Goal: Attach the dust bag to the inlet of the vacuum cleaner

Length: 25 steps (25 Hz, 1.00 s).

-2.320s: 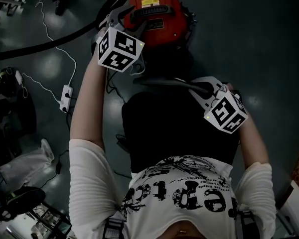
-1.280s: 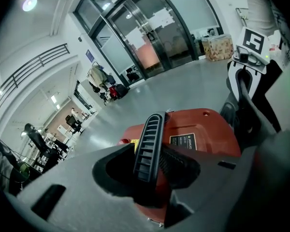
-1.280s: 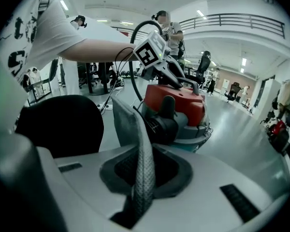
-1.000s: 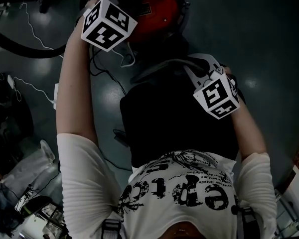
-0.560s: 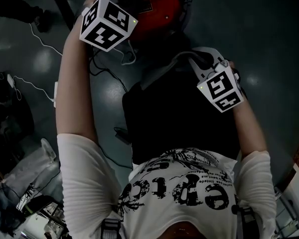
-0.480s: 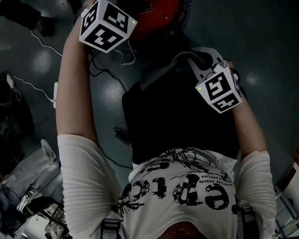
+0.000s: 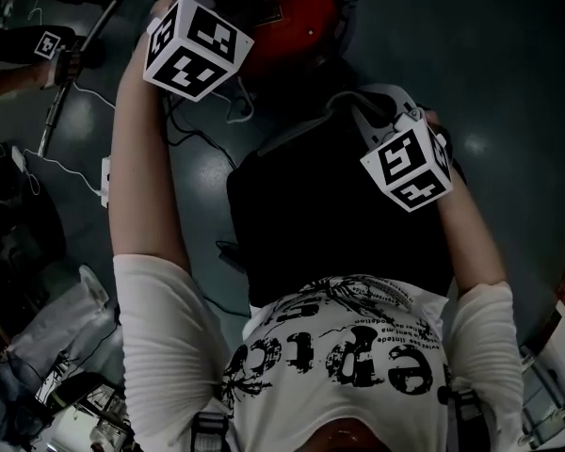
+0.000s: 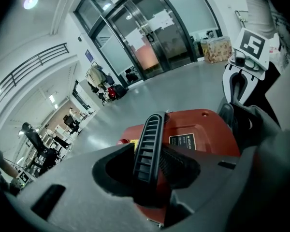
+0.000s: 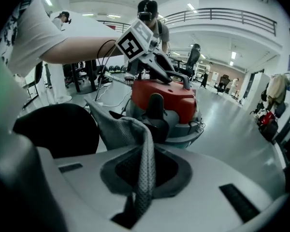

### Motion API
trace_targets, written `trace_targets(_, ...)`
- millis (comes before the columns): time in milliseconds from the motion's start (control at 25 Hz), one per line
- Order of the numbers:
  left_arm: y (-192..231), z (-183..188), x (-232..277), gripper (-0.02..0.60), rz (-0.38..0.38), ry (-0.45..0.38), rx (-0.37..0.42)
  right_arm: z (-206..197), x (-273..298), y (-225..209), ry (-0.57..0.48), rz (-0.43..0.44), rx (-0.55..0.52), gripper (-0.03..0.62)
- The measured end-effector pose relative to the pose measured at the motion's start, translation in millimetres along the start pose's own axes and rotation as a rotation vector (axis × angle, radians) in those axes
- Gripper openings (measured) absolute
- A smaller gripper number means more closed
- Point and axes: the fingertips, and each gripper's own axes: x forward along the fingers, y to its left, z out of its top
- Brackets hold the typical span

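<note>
The red vacuum cleaner [image 7: 297,22] stands on the floor at the top of the head view. My left gripper [image 8: 147,170] is shut on its black ribbed handle [image 8: 149,139], above the red lid [image 8: 205,132]. The dark dust bag [image 7: 330,215] lies in front of me, between my arms. Its grey mesh edge [image 9: 135,134] runs through my right gripper [image 9: 139,180], whose jaws are closing on it and pinch it low down. In the right gripper view the vacuum cleaner [image 9: 171,100] stands just beyond the fabric, with my left gripper [image 9: 182,82] on top of it.
A white cable and power strip [image 7: 106,179] lie on the floor to the left. Another person's hand holding a pole [image 7: 58,69] shows at the upper left. Bags and clutter [image 7: 47,323] fill the lower left. A cardboard box [image 8: 215,50] stands by glass doors.
My right gripper has shifted and turned slightly with the bag's edge in it. The left gripper keeps its place on the handle. A hand with a pole has come into view at the upper left.
</note>
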Motion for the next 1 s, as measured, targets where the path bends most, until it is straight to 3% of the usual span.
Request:
trace_targets(160, 2, 7, -3, 0.149, 0.064, -0.080, -0.003, -1, -5, 0, -0.050, -0.007, 0.000, 0.020)
trace_targets(240, -1, 15, -14, 0.190, 0.087, -0.162, -0.058, -5, -8, 1, -0.073, -0.026, 0.023, 0.033)
trace_targets(360, 3, 29, -44, 0.190, 0.161, -0.278, -0.166, -6, -15, 4, -0.068, -0.043, -0.001, 0.069)
trace_targets(480, -5, 35, -72, 0.190, 0.221, -0.333, -0.186, -3, -22, 8, -0.069, -0.040, -0.029, 0.140)
trace_targets(560, -18, 37, -90, 0.190, 0.231, -0.364, -0.214, 2, -32, 9, -0.102, -0.048, -0.018, 0.144)
trace_targets(760, -33, 46, -138, 0.190, 0.287, -0.518, -0.504, 32, -63, -10, -0.316, -0.138, 0.107, 0.144)
trace_targets(920, -35, 48, -178, 0.190, 0.423, -0.605, -0.627, 62, -101, -38, -0.530, -0.257, 0.197, 0.143)
trace_targets(1000, -33, 49, -199, 0.183, 0.494, -0.649, -0.681, 74, -116, -48, -0.580, -0.302, 0.211, 0.116)
